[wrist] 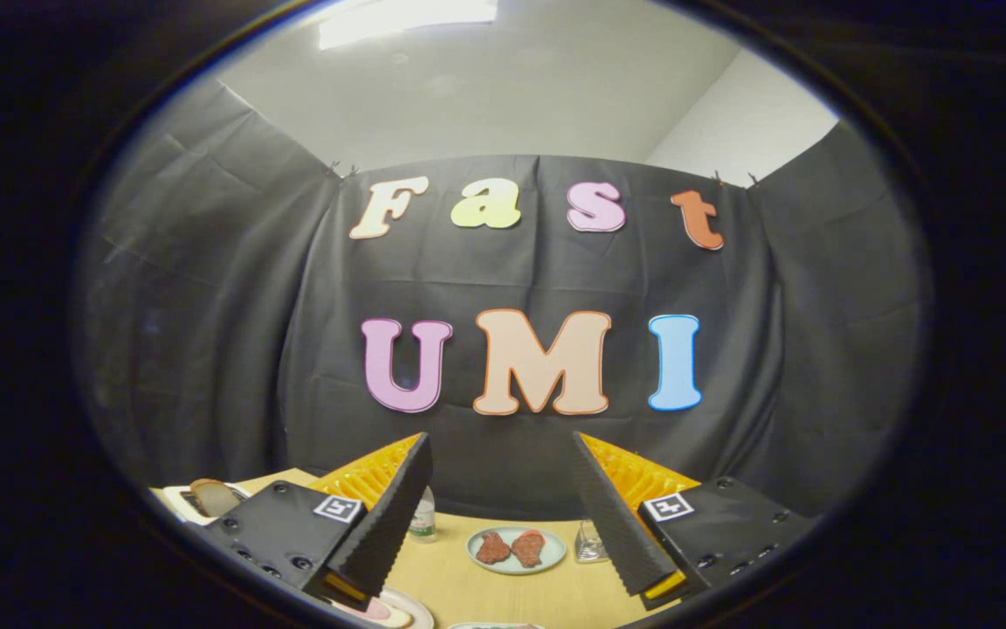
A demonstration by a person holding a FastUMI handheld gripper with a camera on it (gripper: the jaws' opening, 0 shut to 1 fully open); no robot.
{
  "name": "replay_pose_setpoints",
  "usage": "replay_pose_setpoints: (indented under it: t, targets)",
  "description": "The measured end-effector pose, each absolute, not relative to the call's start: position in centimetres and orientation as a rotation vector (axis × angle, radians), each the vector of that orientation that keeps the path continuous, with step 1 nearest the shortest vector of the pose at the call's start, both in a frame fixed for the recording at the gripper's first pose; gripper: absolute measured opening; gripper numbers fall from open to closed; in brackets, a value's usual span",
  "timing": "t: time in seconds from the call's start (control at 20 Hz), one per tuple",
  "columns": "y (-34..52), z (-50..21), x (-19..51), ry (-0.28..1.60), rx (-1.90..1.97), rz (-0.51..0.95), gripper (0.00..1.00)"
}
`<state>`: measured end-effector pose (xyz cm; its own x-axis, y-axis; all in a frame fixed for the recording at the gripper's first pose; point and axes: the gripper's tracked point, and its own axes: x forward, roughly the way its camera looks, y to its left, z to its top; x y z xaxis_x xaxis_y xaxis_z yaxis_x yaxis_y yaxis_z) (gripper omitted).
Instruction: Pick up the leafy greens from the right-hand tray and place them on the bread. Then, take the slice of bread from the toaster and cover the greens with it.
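Much of the scene was cut off low in the view. At the near edge of the surface, beside the left finger, only a sliver of a plate showed, with something pale and pinkish on it that could not be made out. Another rim just peeked in between the fingers, its contents hidden. The greens could not be seen, and the right-hand tray was not identifiable.

Beyond the left finger stood the toaster, partly hidden behind the gripper body, with 1 brown bread slice standing up out of its slot. Ahead, between the fingers, a small pale dish held 2 reddish-brown pieces lying side by side, touching or nearly so. A small bottle stood just past the left finger, and a clear glass sat beside the right finger, partly covered by it.

The gripper hung above the surface, fingers spread wide and holding nothing.
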<state>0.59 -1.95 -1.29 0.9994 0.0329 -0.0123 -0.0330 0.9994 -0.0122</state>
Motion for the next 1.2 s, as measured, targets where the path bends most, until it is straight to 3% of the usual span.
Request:
replay_pose_setpoints:
  t: [0.6,1.2]
  targets:
    - [-3.2,-5.4,0.5,0.150,-0.066,0.223,1.00]
    - [-3.9,-15.7,-1.7,0.442,-0.185,0.511,1.00]
